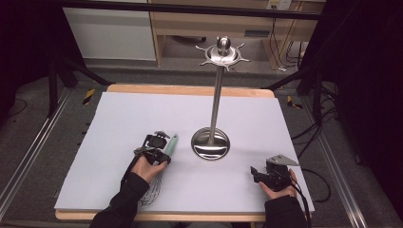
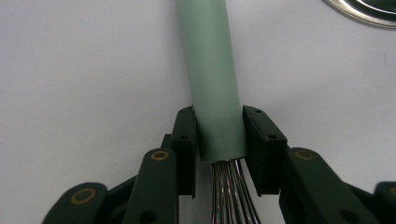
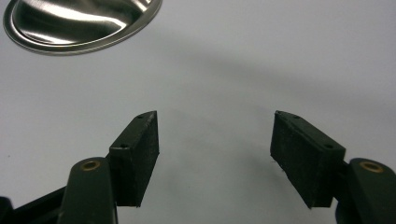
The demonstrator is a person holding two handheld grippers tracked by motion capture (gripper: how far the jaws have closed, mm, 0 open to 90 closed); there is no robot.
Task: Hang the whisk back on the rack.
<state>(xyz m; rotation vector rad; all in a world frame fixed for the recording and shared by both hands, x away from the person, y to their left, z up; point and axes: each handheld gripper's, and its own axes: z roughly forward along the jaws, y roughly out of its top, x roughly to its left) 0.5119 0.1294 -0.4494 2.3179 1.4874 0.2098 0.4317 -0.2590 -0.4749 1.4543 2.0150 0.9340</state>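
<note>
A whisk lies on the white table cover, its pale green handle [image 1: 172, 144] pointing away and its wire loops [image 1: 153, 192] toward the front edge. My left gripper [image 1: 160, 149] is shut on the green handle [image 2: 210, 79] just above where the wires [image 2: 232, 191] enter it. A steel utensil stand rises mid-table, with a round base [image 1: 210, 145], a thin pole [image 1: 216, 99] and a hooked crown [image 1: 222, 53]. My right gripper [image 1: 256, 175] rests at the front right, open, with nothing between its pads [image 3: 137, 156]. The stand's base [image 3: 79, 21] shows beyond it.
The white cover [image 1: 142, 114] spans a wooden table [image 1: 190, 89]. Black frame bars and cables flank the table. A wooden cabinet [image 1: 209, 23] stands behind it.
</note>
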